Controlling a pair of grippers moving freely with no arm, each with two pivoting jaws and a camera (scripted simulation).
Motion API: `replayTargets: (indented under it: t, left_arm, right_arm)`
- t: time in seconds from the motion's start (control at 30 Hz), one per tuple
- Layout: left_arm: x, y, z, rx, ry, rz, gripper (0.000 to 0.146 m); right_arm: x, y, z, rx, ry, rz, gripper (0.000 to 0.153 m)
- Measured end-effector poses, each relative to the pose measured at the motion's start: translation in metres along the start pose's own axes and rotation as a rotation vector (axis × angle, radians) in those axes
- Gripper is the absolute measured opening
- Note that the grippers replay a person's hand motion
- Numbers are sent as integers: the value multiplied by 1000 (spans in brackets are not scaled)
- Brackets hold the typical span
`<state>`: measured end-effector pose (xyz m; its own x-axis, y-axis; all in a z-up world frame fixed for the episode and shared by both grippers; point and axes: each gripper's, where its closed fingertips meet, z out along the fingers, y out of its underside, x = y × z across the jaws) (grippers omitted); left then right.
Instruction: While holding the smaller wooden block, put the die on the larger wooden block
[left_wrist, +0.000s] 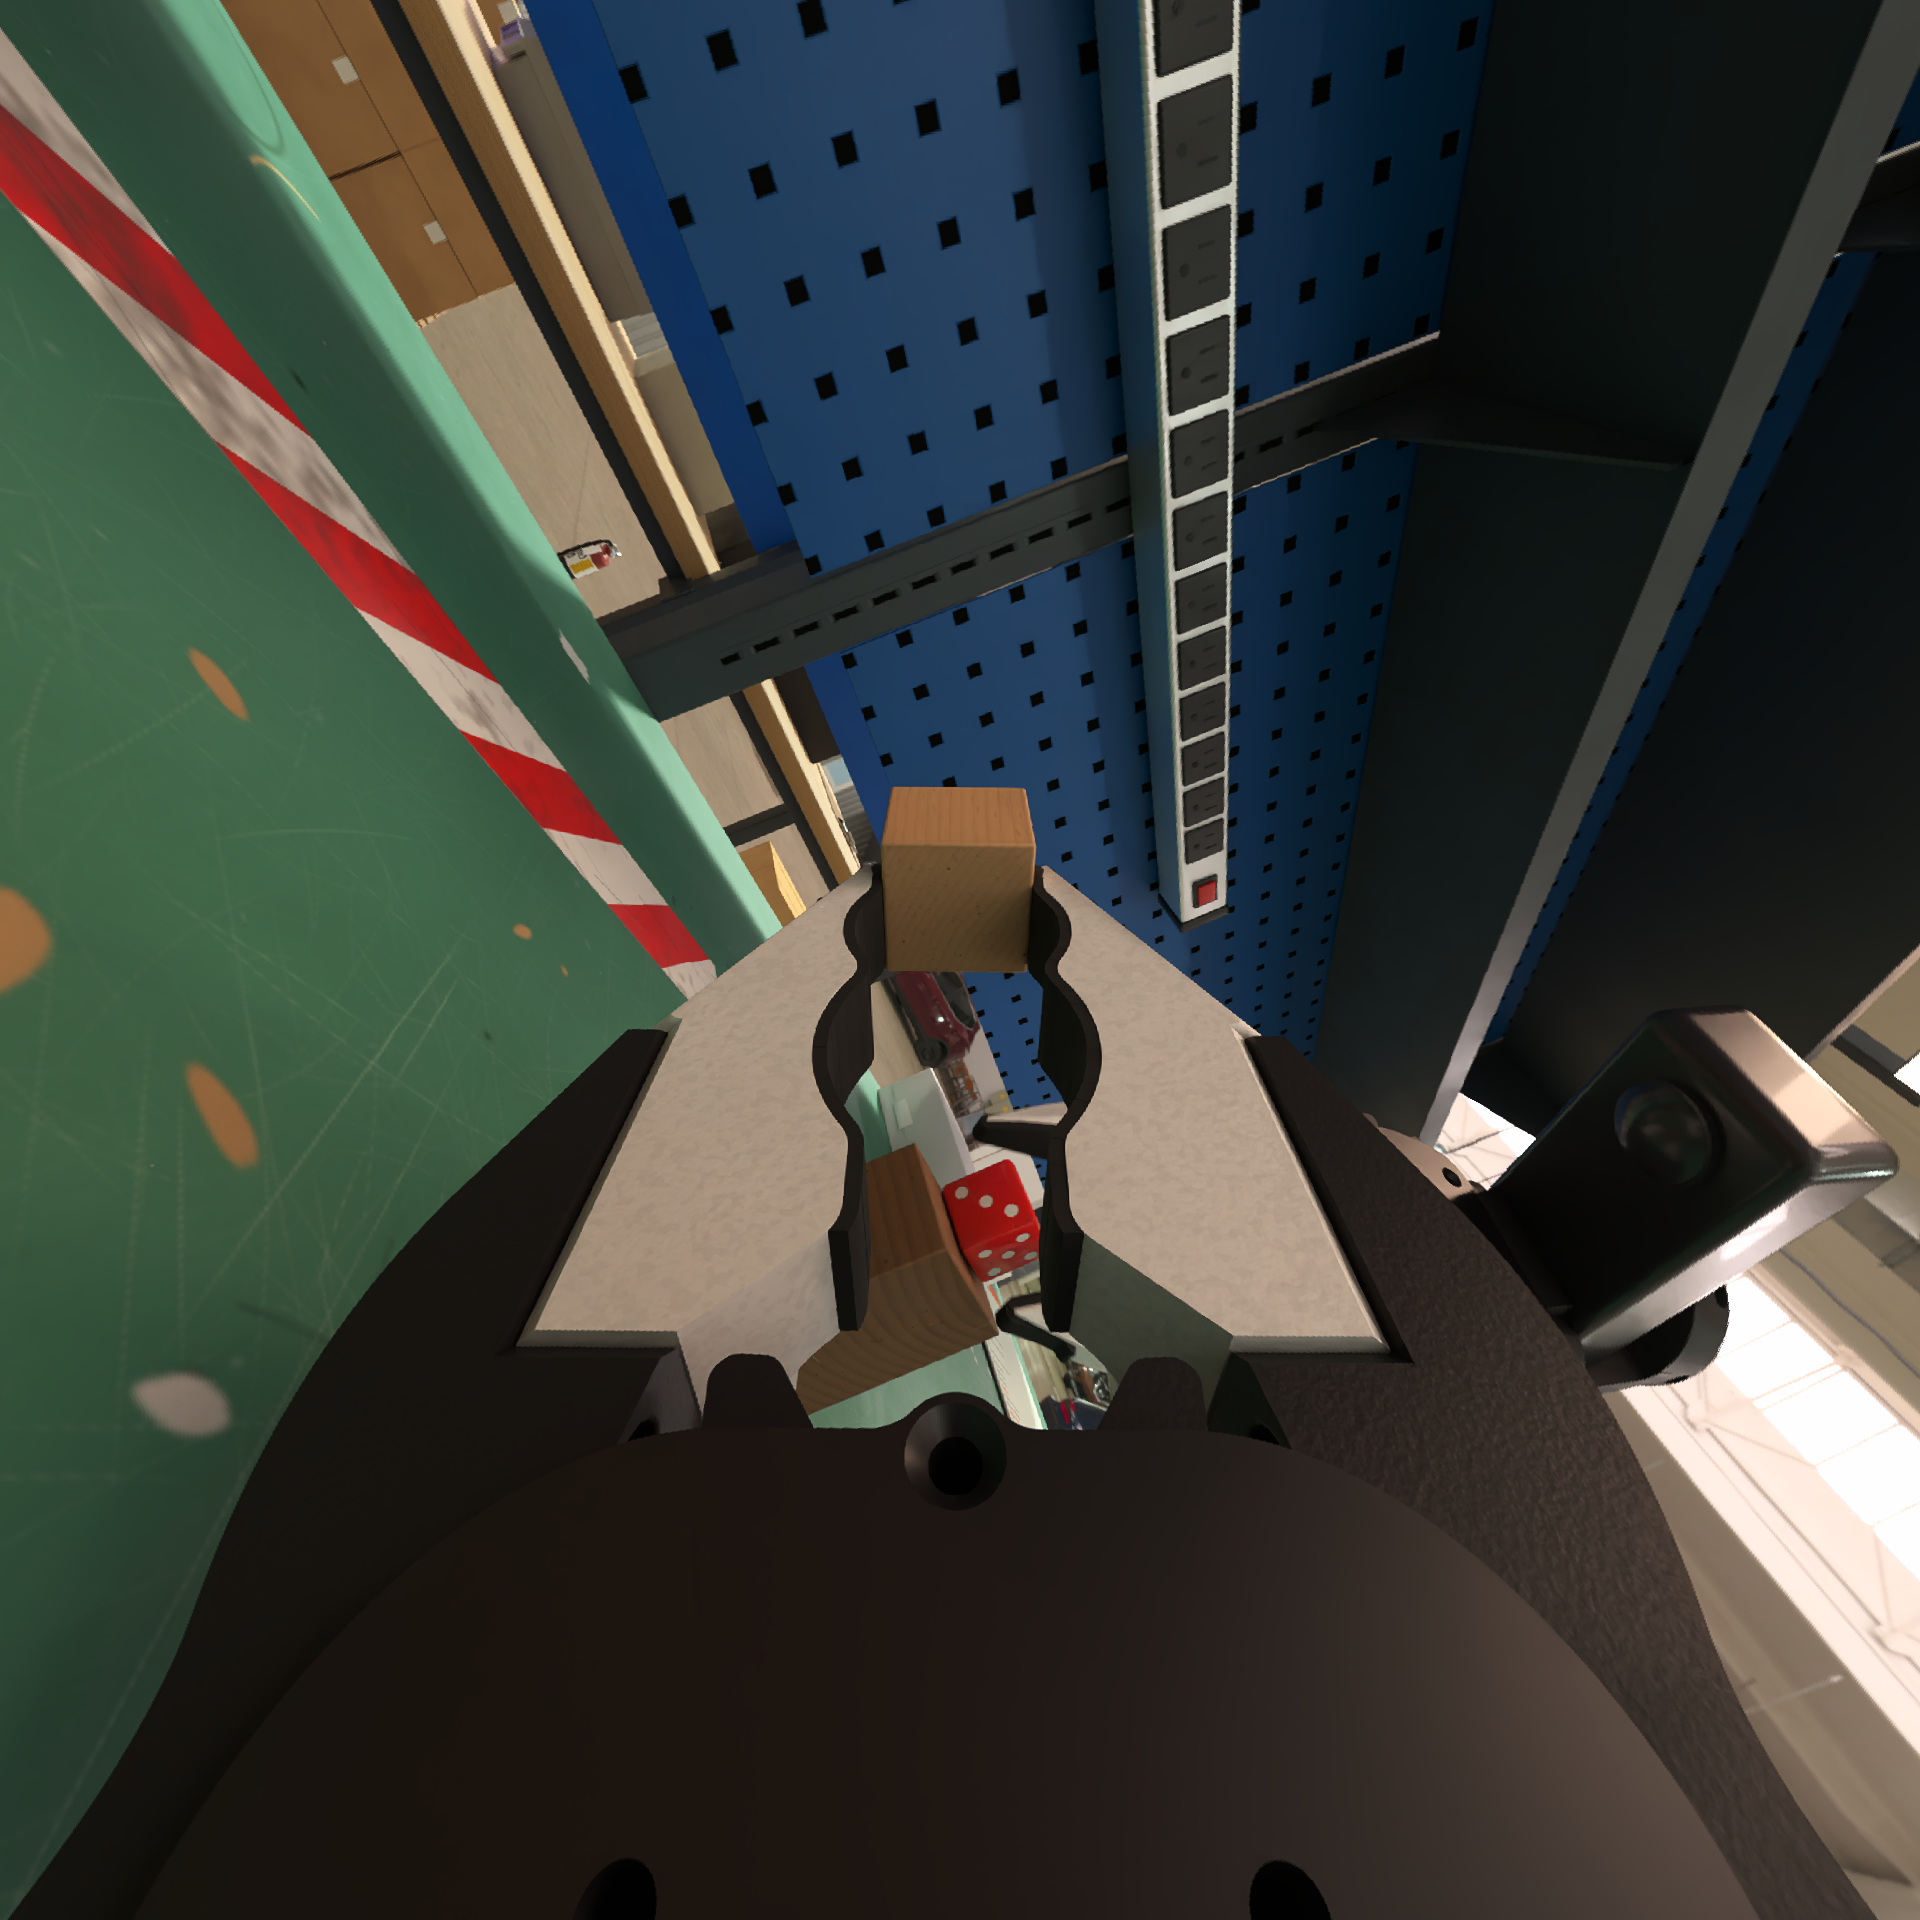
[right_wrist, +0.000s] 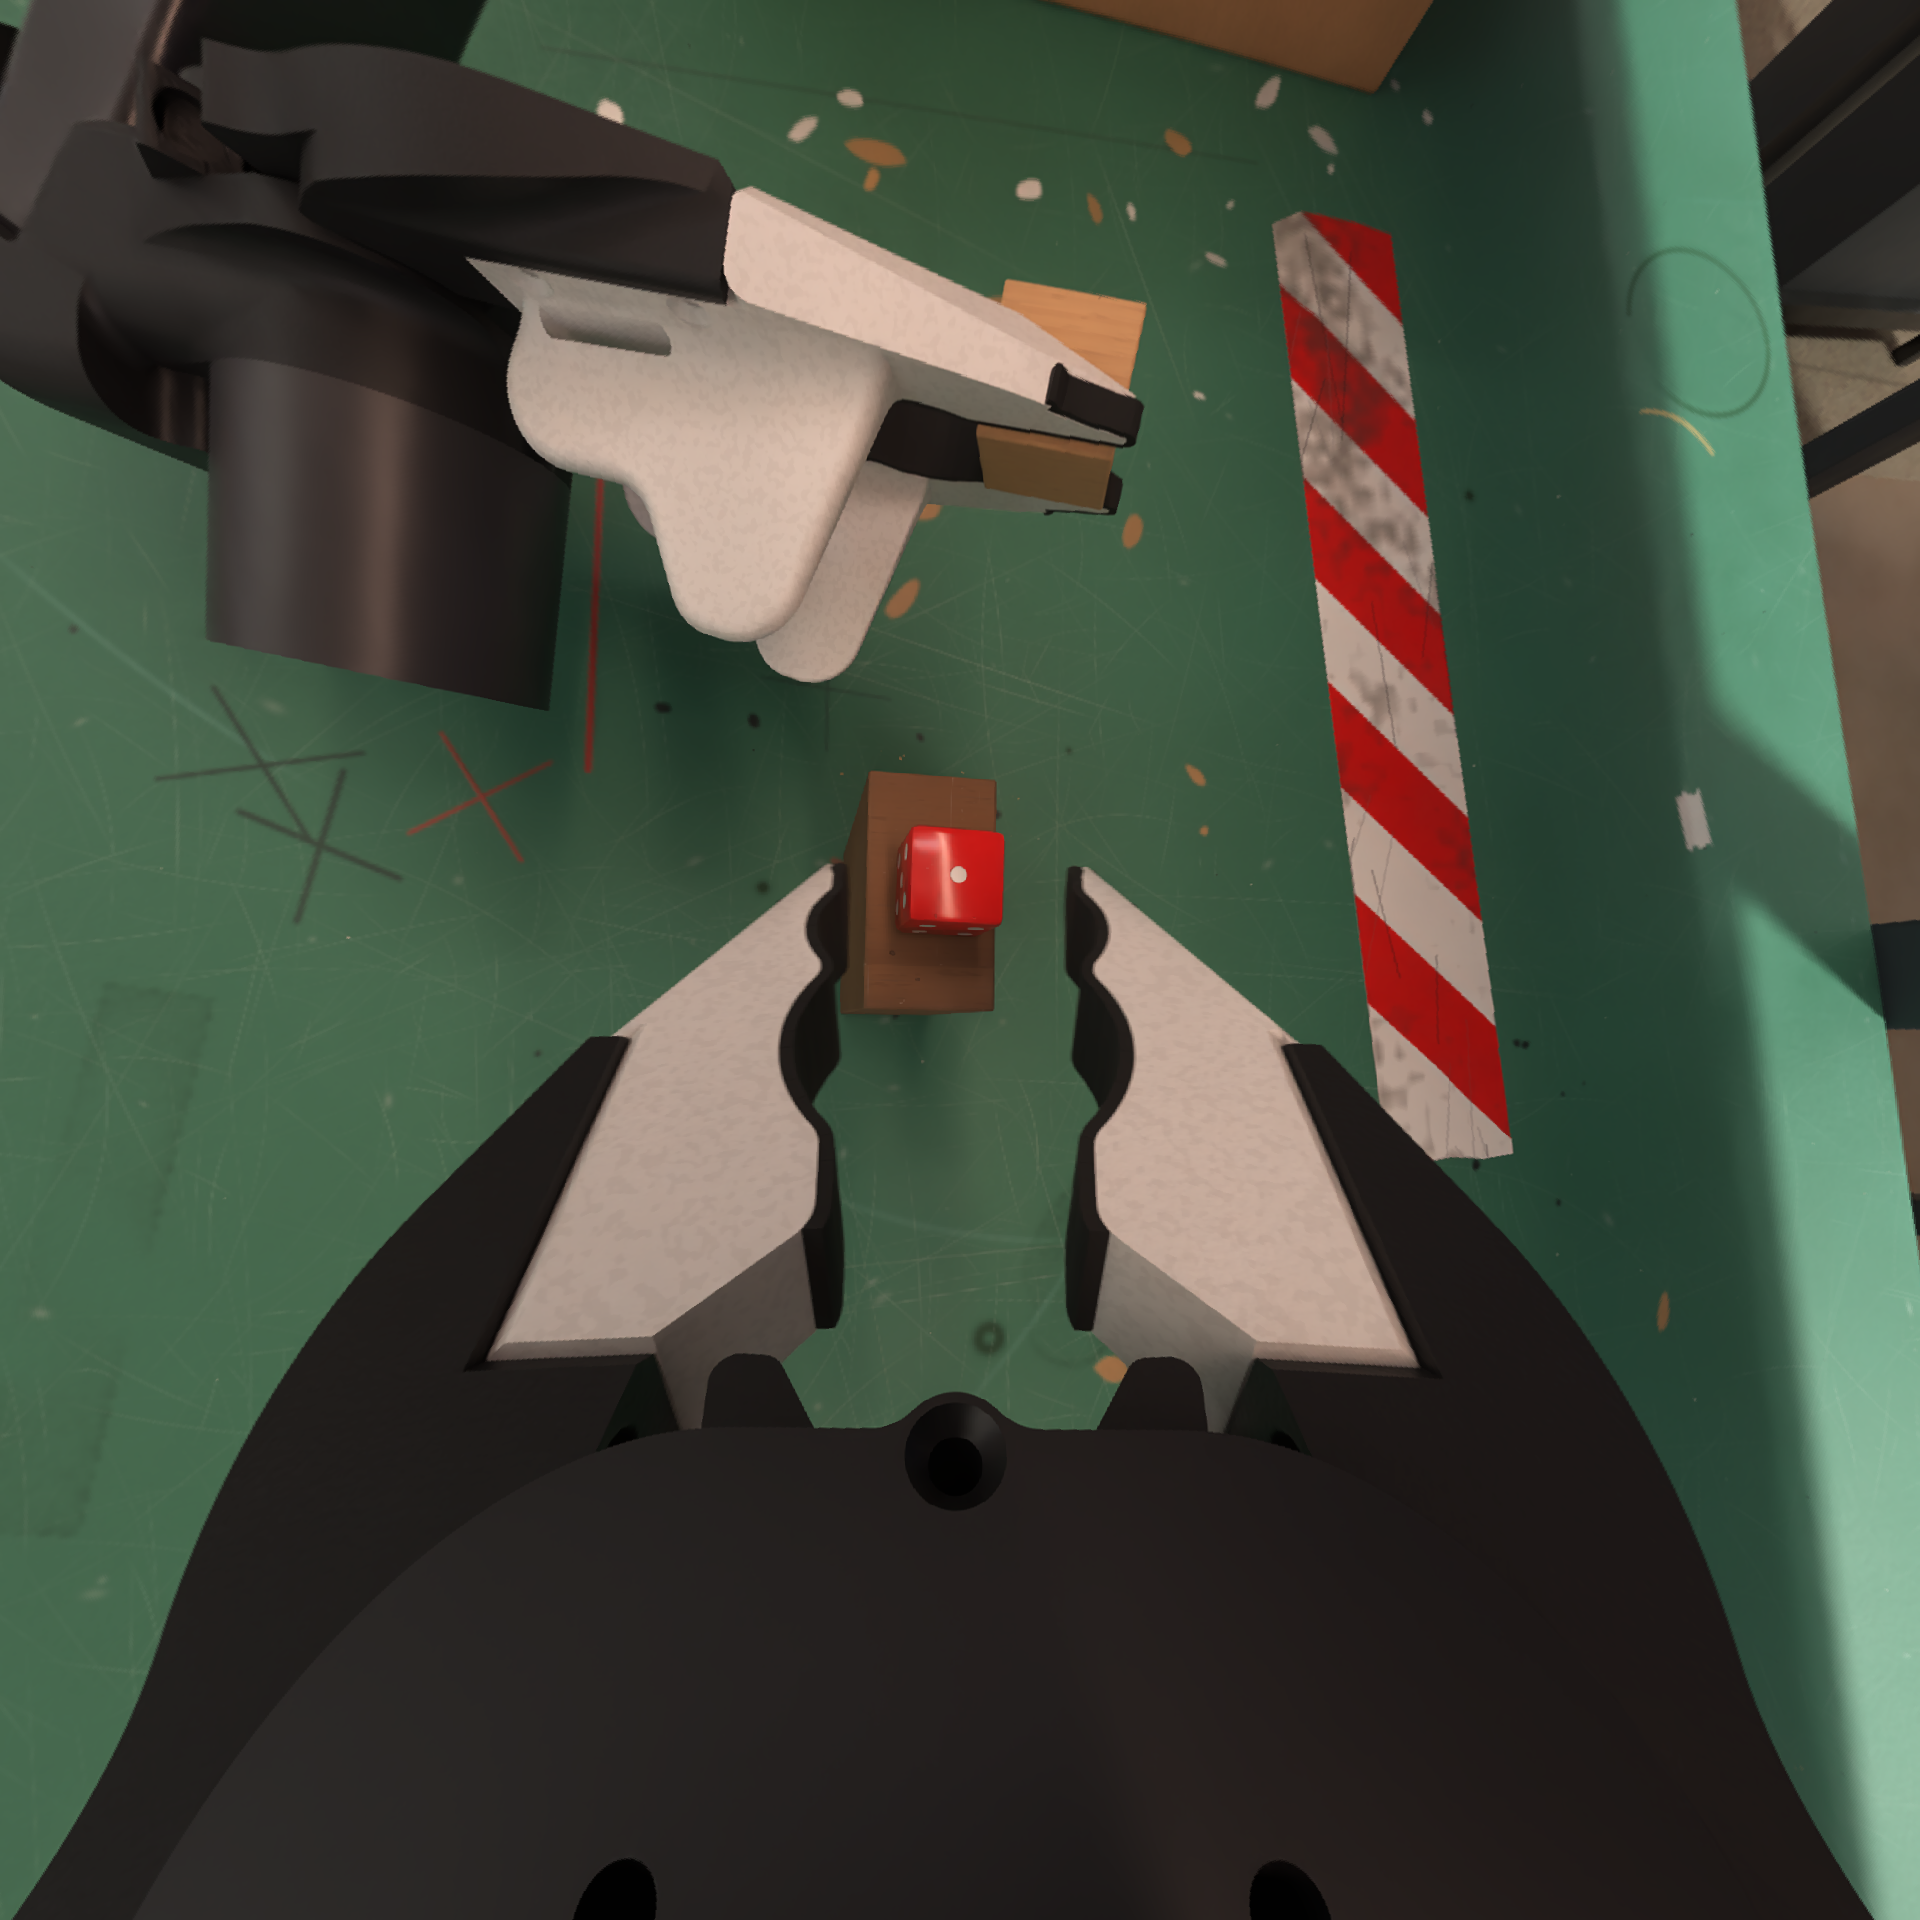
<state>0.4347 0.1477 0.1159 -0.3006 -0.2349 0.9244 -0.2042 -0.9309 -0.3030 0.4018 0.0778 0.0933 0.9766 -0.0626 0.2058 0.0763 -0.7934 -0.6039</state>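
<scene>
The red die (right_wrist: 951, 878) rests on top of the larger wooden block (right_wrist: 914, 971), which stands on the green table (right_wrist: 312, 1039). My right gripper (right_wrist: 956, 873) is open and empty right above them, pointing down, with a finger on each side of the die. My left gripper (left_wrist: 956, 904) is shut on the smaller wooden block (left_wrist: 956, 894) and holds it in the air. In the right wrist view the left gripper (right_wrist: 1120, 452) is at the upper left with the small block (right_wrist: 1081, 322). The die (left_wrist: 992, 1216) and the large block (left_wrist: 904, 1268) show between the left fingers.
A red-and-white striped strip (right_wrist: 1382, 675) lies on the table to the right of the large block. A brown board (right_wrist: 1247, 31) lies at the far edge. A blue pegboard (left_wrist: 935, 312) with a power strip (left_wrist: 1195, 468) stands behind the table. A black lens housing (left_wrist: 1683, 1143) is close on the right.
</scene>
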Motion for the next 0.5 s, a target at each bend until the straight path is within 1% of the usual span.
replayTargets:
  t: [0.03,0.1,0.2,0.3,0.33,0.37,0.4,0.43,0.5]
  left_arm:
    - [1,0,0,-1,5,-2,26]
    - [4,1,0,-7,22,-10,26]
    - [12,4,2,-38,77,-11,26]
    - [20,5,3,-58,115,-15,26]
    - [22,4,2,-57,126,-16,26]
    - [24,3,2,-57,135,-21,26]
    - [26,2,2,-53,146,-29,26]
    - [28,1,2,-53,162,-43,26]
    - [34,2,3,-57,206,-74,26]
  right_arm:
    - [0,-1,-2,9,0,-1,48]
    - [1,-6,-7,43,-10,3,52]
    - [3,-8,-11,76,-76,50,62]
    - [1,-4,-26,179,-247,100,71]
    - [-1,0,-34,219,-312,113,77]
    - [-2,7,-41,254,-368,112,87]
    - [-2,14,-48,290,-402,103,96]
    - [-3,20,-53,334,-429,108,101]
    - [-9,24,-61,441,-542,186,103]
